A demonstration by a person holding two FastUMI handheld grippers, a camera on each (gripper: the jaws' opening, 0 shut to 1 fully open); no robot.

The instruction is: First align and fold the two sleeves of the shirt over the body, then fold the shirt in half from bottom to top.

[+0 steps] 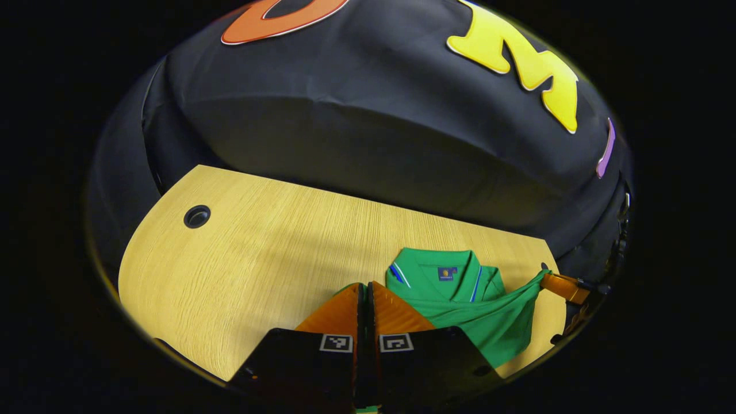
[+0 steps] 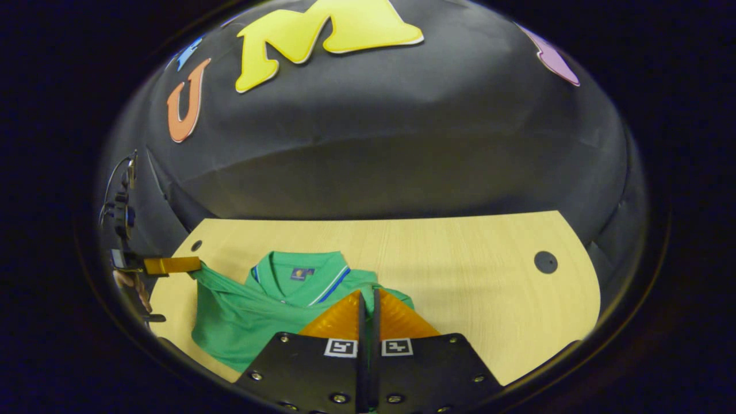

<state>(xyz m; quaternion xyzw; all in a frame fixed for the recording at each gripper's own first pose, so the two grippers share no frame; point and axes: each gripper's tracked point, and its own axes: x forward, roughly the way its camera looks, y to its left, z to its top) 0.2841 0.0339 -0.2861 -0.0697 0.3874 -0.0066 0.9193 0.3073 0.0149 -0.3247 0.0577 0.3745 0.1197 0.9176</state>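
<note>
The green shirt [image 1: 460, 299] lay on the wooden bench [image 1: 259, 253] with its collar toward the booth wall. In the left gripper view the left gripper [image 1: 365, 287] had its jaws together at the shirt's edge, a sliver of green between them, clamped on the shirt. Far off at that view's right edge, the right gripper [image 1: 560, 286] pinched a stretched corner of fabric lifted off the bench. The right gripper view showed the mirror case: its own jaws together on the shirt [image 2: 270, 310], and the left gripper [image 2: 172, 265] at the far left holding a raised green corner, with part of a hand [image 2: 132, 284] below it. A cable hole [image 1: 196, 216] sat in the bare bench on the left; the right gripper view showed another cable hole [image 2: 545, 261] amid wide bare wood.
</note>
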